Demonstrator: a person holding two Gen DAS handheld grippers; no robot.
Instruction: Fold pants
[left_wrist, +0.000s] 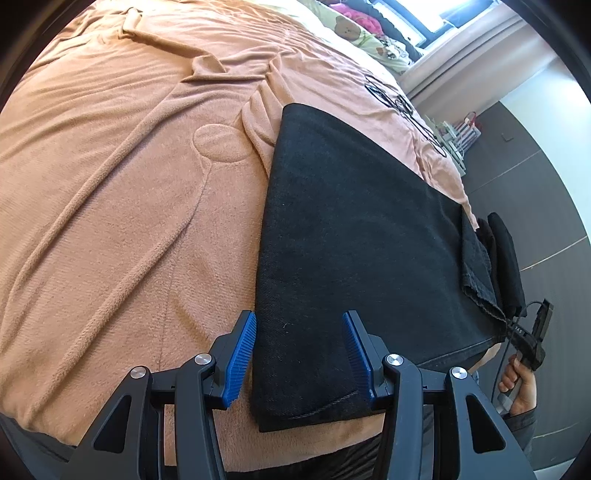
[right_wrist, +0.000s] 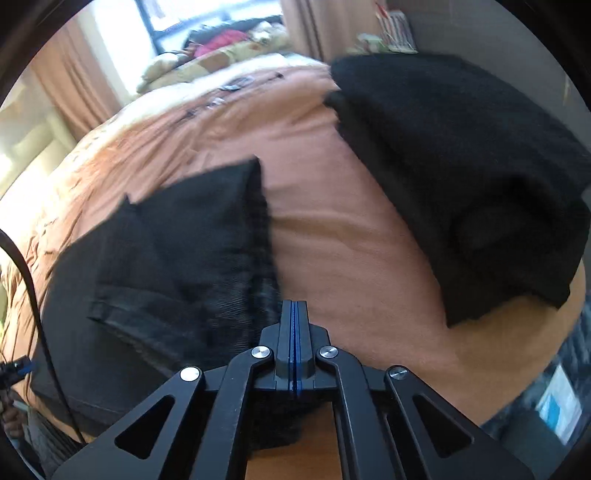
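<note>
The black pants (left_wrist: 354, 236) lie folded into a long flat slab on the orange blanket (left_wrist: 110, 184) of a bed. In the left wrist view the long axis runs from the near edge of the bed, just below the camera, away toward the far side and slightly rightward. One narrow end sits between the fingers; the far end is a straight edge up the blanket. A folded-over flap with a frayed hem (left_wrist: 480, 266) lies along the right side.

The left gripper (left_wrist: 299, 354) is released, its blue pads (left_wrist: 242, 358) spread wide to either side of the near end of the pants. The left pad sits at the cloth's left edge; whether either touches it is unclear.

The right gripper (right_wrist: 294, 343) is clenched, fingers pressed flat together with nothing visible between their tips. Dark cloth lies directly beneath them, at the edge of the pants (right_wrist: 166, 266).

Only the right wrist view, which is blurred, shows a second pile of black cloth (right_wrist: 472, 177), apart from the pants with bare blanket (right_wrist: 332, 240) between. Only the left wrist view shows the right hand (left_wrist: 517, 384) on its handle.
</note>
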